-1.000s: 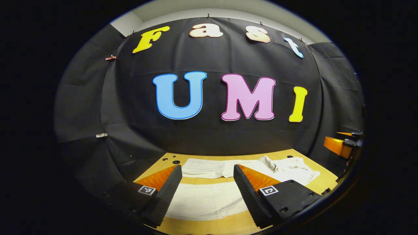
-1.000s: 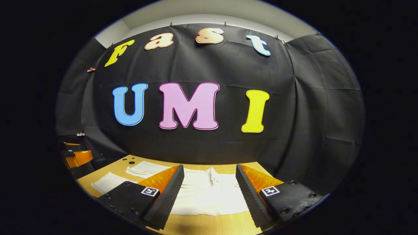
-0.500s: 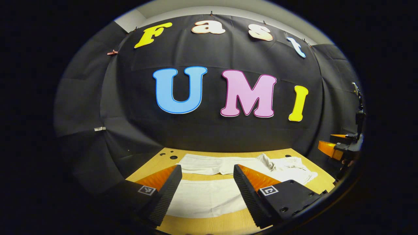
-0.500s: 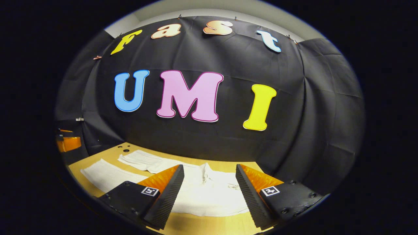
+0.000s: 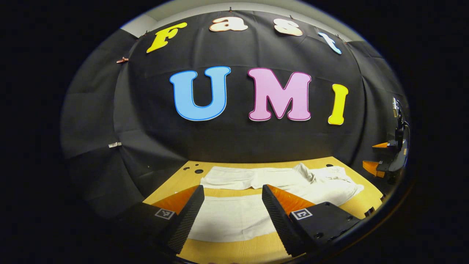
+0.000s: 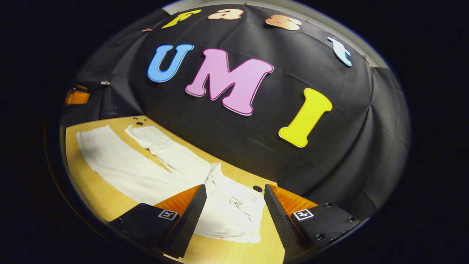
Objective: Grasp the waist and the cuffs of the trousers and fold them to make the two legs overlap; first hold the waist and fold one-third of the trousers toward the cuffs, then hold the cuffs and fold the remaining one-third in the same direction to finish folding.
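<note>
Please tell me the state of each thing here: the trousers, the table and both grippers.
Trousers: spread flat, legs apart, not folded yet.
Left gripper: open, above one leg, holding nothing.
Right gripper: open, over the waist end, holding nothing.
Table: bears the trousers.

Both grippers' fingers apart, empty

One pair of white trousers, two legs, on one wooden table.
Two grippers: left gripper, right gripper.
</note>
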